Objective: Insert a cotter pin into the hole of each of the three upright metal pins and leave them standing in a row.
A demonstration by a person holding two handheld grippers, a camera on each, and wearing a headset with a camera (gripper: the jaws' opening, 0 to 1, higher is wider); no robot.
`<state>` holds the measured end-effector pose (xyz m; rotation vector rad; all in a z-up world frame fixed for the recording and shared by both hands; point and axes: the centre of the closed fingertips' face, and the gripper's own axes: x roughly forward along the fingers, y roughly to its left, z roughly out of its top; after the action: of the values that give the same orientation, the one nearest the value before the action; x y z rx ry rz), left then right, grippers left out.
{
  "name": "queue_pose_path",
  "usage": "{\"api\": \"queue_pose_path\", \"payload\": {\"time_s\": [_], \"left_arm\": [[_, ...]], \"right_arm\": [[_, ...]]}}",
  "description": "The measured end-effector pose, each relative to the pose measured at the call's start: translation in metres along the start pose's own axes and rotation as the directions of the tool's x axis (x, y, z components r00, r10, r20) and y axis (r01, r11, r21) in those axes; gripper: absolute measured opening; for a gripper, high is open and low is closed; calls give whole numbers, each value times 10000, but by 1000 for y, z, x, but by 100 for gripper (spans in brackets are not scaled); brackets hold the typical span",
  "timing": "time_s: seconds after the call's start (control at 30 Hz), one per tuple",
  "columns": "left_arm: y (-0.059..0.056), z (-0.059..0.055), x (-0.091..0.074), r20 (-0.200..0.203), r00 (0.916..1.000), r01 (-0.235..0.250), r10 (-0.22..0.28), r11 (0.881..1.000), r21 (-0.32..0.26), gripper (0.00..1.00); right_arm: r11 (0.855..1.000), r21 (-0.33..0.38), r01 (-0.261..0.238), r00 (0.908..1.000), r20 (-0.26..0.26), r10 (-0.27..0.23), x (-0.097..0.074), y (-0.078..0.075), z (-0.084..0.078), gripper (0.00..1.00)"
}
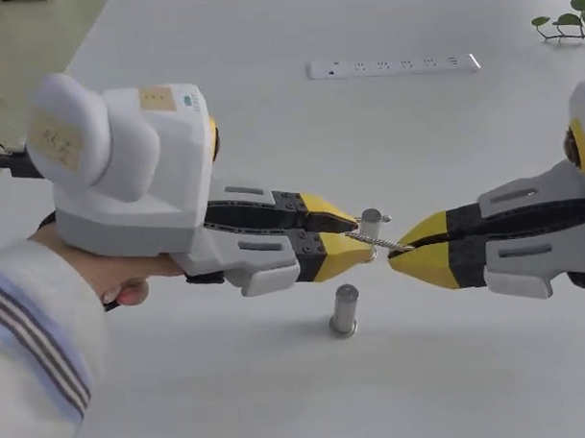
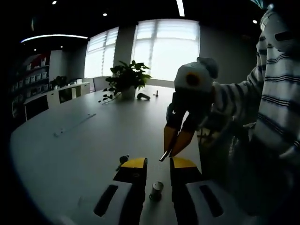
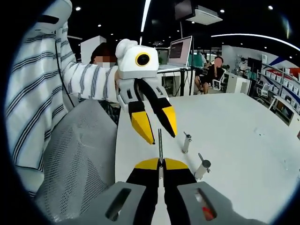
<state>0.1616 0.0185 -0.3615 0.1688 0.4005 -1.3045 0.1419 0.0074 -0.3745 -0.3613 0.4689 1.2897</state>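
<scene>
Yellow-tipped left gripper (image 1: 360, 236) comes in from the left, raised off the table (image 1: 270, 133). Its jaws stand apart and clamp nothing. The tips bracket the free end of the cotter pin (image 1: 375, 241). My guess is that it is placed to steady or take that end, not to carry anything.

Middle of the scene: the cotter pin lies roughly level in the air between the two grippers and touches no upright. A level hold suits a cross-hole.
- Far pin (image 1: 371, 222) stands upright just behind the left gripper's tips. A thin piece juts from its top, most likely a cotter pin already seated.
- Near pin (image 1: 344, 308) stands upright and alone on the table, in front of the grippers and apart from the far pin. I can make out no cotter pin in it, so it is probably the next target. Its hole is too small to find.
- In the left gripper view a pin top sits low between the open jaws, possibly this same near pin.

Right gripper (image 1: 401, 252) comes in from the right, with its jaws shut on one end of the cotter pin. The end grip leaves most of the length free to lead into a hole. In the right gripper view the pin runs straight out from the closed tips toward the left gripper's gap.
</scene>
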Motion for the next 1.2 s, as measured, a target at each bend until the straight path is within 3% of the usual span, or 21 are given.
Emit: {"api": "queue_pose_path", "payload": {"time_s": [0.07,0.23,0.4,0.63,0.87,1.2], "left_arm": [[1,-7,1,-295,9996,-4,7,9999,106,24],[-4,-17,5,-664,9975,234,-228,9997,78,22],[-8,-35,11,-1373,9895,473,-443,9987,190,26],[-1,-51,19,-2115,9774,103,-10,9990,428,36],[0,-66,26,-2737,9618,166,-4,9982,569,26],[3,-70,31,-2837,9588,35,117,9986,530,16]], "right_arm": [[9999,-78,113,9998,-156,-114,0,-3,-4,0],[9992,-281,294,9960,-832,-316,0,-8,-22,0],[9982,-565,208,9879,-1526,-293,1,-9,-41,0],[9972,-741,67,9754,-2191,-228,8,-12,-66,0],[9962,-860,-97,9696,-2444,-117,12,-13,-73,0],[9936,-1057,-402,9648,-2628,111,18,-15,-80,0]]}}
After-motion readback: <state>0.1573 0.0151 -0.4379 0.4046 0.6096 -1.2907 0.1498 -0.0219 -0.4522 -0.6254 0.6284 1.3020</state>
